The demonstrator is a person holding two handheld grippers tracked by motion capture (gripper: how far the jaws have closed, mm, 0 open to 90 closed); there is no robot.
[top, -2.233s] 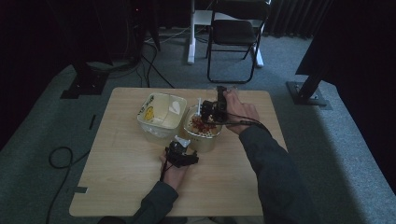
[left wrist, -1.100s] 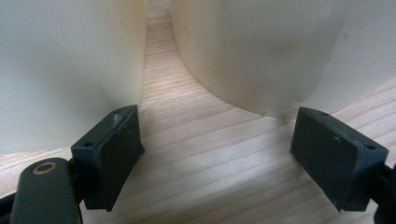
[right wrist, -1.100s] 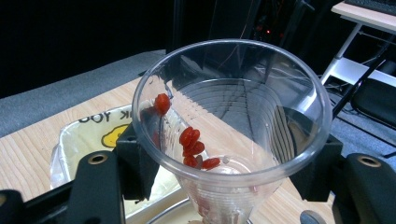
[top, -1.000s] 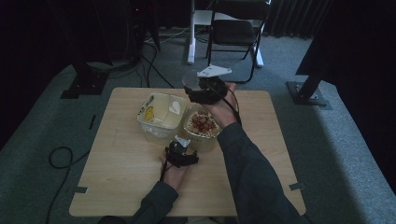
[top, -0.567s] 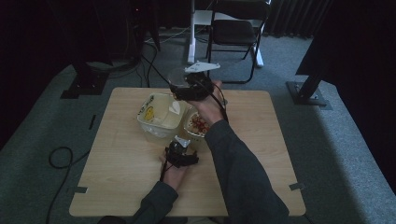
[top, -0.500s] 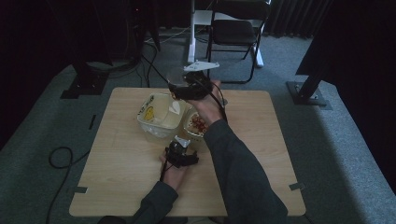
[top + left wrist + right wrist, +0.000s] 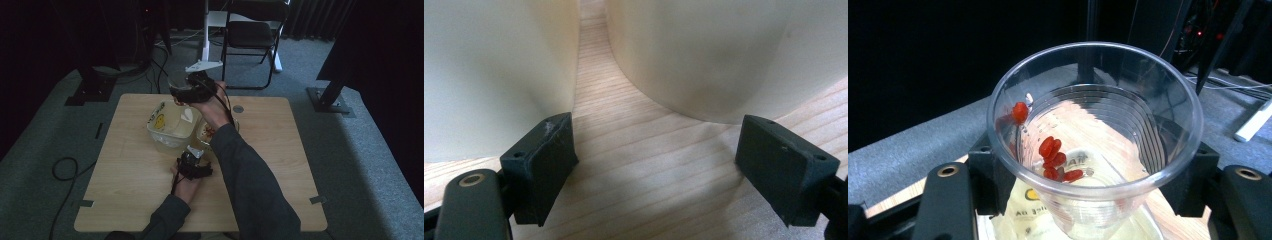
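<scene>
Around you lie grey carpet and a dark folding chair (image 7: 252, 35) beyond the pale wooden surface (image 7: 125, 185). Your right tongs (image 7: 1088, 175) grip the clear ribbed plastic cup (image 7: 1095, 135), its mouth toward their camera, over the square translucent tub (image 7: 172, 125). The right gripper view shows red pieces (image 7: 1053, 157) inside. Your left tongs (image 7: 656, 165) rest wide apart, with nothing between them, near the tub.

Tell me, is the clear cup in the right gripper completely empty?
No, the clear plastic cup has a few red pieces stuck inside.
</scene>
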